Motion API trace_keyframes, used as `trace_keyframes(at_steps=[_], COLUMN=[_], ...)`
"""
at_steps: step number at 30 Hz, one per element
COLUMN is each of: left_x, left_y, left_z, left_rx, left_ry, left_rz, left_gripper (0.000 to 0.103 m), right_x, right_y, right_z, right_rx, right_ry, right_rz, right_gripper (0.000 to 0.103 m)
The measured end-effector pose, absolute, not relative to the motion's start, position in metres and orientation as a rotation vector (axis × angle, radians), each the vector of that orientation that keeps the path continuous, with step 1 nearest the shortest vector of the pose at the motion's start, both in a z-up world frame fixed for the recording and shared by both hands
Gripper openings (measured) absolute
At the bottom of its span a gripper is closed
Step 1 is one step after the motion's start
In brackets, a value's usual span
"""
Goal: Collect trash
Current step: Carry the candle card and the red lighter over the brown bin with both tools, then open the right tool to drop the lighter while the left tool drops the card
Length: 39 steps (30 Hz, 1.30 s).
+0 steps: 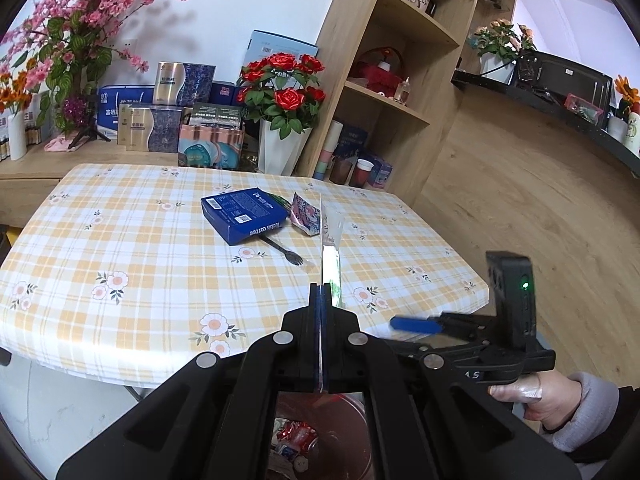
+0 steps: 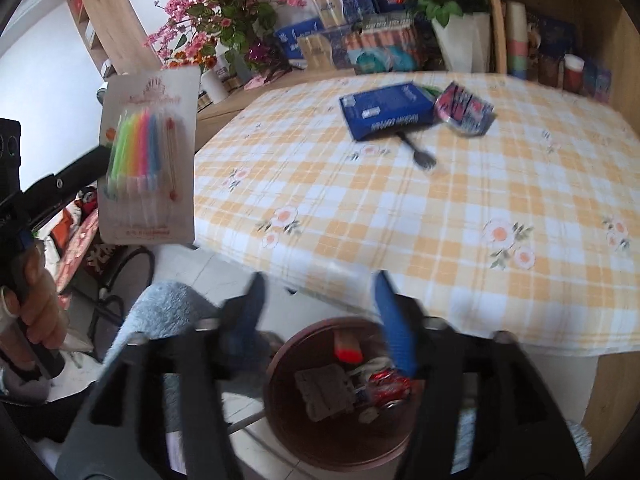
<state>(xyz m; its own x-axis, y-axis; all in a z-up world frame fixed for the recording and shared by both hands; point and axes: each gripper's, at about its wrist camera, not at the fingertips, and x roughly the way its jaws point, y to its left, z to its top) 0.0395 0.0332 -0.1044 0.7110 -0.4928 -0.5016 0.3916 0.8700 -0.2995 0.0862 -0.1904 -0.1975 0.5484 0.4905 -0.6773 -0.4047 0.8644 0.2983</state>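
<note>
Left gripper [image 1: 323,292] is sitting fully closed, its two pads pinching the lower edge of a candle pack [image 2: 150,156], a flat card with a clear blister of coloured candles; in the left wrist view the card is showing edge-on, standing up from the jaws, and in the right wrist view it is hanging broadside at the left, off the table edge and above the floor. The hand [image 2: 34,300] gripping that tool's handle is showing at the far left of the right wrist view. Below both grippers a round dark-red bin [image 2: 280,380] is standing on the floor just beside the table, already holding a crushed red can [image 2: 386,386], a grey scrap and an orange-red piece. Right gripper [image 2: 322,312] is hovering over the bin with its blue fingers [image 2: 394,320] standing well apart and nothing between them; no pad is touching anything. On the table [image 1: 120,240], covered by a yellow check cloth with flowers, more trash is lying toward the far side: a blue coffee box [image 1: 244,220], a black plastic fork [image 1: 286,252] with its handle tucked under the box, and, touching the box's right end, a crumpled patterned wrapper [image 1: 306,220]. The right hand [image 1: 556,404], in a grey sleeve, is showing at the right of the left wrist view.
</note>
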Motion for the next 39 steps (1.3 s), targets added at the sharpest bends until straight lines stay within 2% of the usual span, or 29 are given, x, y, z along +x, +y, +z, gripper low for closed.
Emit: trace_keyframes(at_steps=[4, 8, 23, 37, 38, 39], left_x=[0.038, 0.036, 0.023, 0.019, 0.019, 0.019], left_y=[0.031, 0.024, -0.002, -0.015, -0.016, -0.015], left_z=[-0.107, -0.109, -0.119, -0.137, -0.138, -0.138], left_rx=[-0.166, -0.145, -0.115, -0.110, -0.115, -0.117], left_ry=[0.607, 0.607, 0.635, 0.707, 0.711, 0.710], left_rz=[-0.492, -0.499, -0.556, -0.628, -0.643, -0.643], left_gripper=[0.001, 0.001, 0.001, 0.001, 0.005, 0.014], right_x=[0.086, 0.085, 0.064, 0.062, 0.062, 0.061], right_y=[-0.203, -0.218, -0.250, -0.250, -0.249, -0.250], right_z=[-0.188, -0.178, -0.136, -0.139, -0.139, -0.139], right_rx=[0.113, 0.107, 0.066, 0.051, 0.052, 0.051], right_ry=[0.778, 0.718, 0.452, 0.471, 0.472, 0.473], right_rz=[0.474, 0.399, 0.255, 0.256, 0.255, 0.254], right_gripper=[0.090, 0.097, 0.097, 0.097, 0.097, 0.097])
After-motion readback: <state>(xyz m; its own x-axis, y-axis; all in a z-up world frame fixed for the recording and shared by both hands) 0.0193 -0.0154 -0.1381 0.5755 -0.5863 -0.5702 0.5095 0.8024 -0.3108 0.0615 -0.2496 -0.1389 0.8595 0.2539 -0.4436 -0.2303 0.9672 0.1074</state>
